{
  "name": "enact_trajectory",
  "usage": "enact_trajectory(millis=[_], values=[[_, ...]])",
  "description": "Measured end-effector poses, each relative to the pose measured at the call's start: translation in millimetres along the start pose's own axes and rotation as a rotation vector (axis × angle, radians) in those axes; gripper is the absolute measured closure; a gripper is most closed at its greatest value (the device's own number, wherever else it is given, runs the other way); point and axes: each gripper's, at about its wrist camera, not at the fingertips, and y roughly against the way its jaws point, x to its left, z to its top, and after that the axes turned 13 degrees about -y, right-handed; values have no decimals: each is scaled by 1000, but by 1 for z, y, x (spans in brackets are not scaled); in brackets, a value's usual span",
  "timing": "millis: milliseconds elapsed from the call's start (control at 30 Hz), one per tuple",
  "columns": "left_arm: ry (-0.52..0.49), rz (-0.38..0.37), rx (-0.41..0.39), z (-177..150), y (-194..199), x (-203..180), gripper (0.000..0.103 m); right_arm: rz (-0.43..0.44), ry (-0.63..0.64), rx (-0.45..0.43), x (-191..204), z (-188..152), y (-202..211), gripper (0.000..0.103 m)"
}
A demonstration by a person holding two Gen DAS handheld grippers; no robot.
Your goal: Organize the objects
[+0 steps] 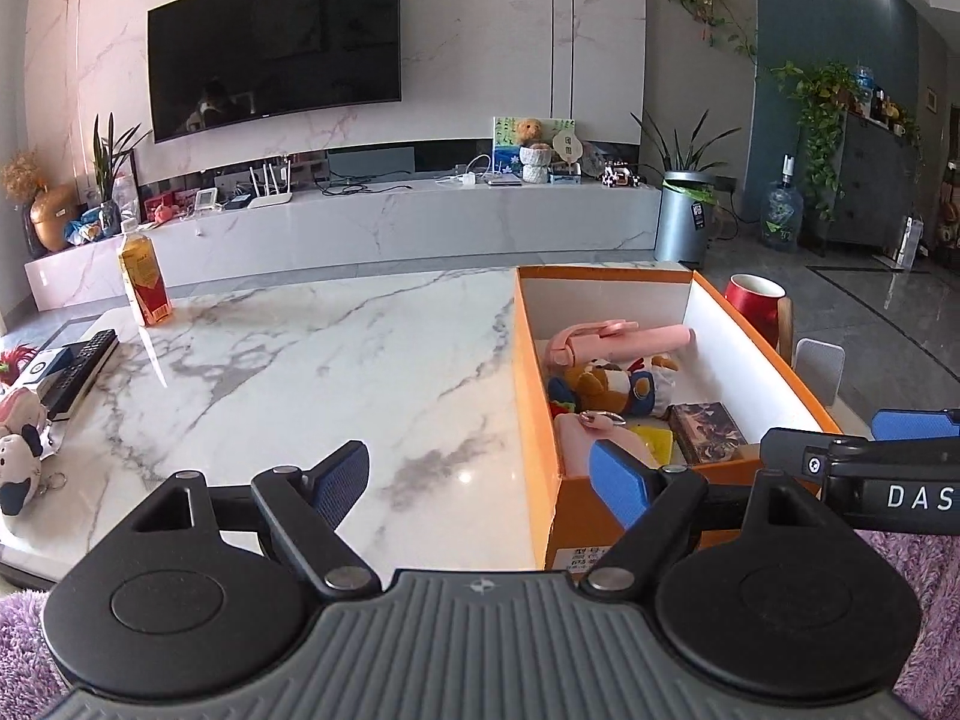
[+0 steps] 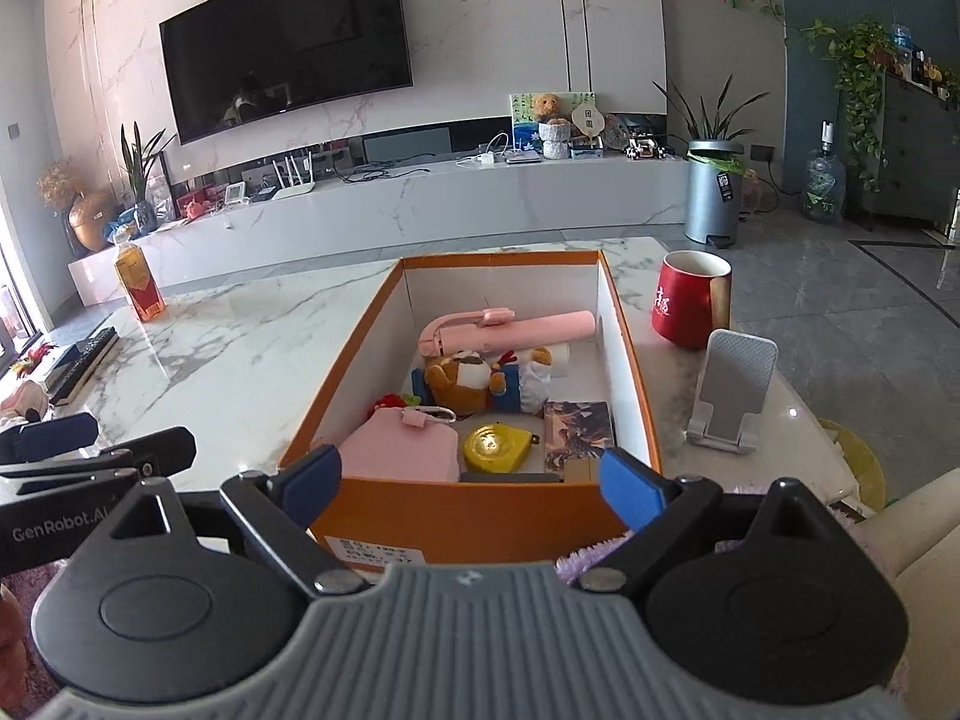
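Note:
An orange box (image 2: 480, 516) with white inner walls stands on the marble table (image 2: 240, 354). Inside lie a pink selfie stick (image 2: 510, 327), a plush bear (image 2: 462, 381), a pink pouch (image 2: 399, 447), a yellow tape measure (image 2: 495, 449) and a dark card box (image 2: 579, 429). My right gripper (image 2: 474, 486) is open, at the box's near wall, with nothing between its fingers. My left gripper (image 1: 480, 480) is open too, over bare marble left of the same box (image 1: 534, 396); its right pad (image 1: 618, 480) overlaps the box's near corner. The right gripper's side (image 1: 864, 474) shows at the left view's right edge.
A red mug (image 2: 690, 300) and a grey phone stand (image 2: 729, 390) stand right of the box. A tea bottle (image 2: 139, 288) is at the far left; a remote (image 1: 81, 369) and small plush toys (image 1: 21, 468) lie on the left edge. Purple rug (image 1: 24, 648) lies below.

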Motion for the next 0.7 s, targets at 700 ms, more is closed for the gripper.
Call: enact_trajectory(millis=[700], values=[[-34,-10,42,-1,-11,-10,8,10,31,62,-9,-17,-19,9]])
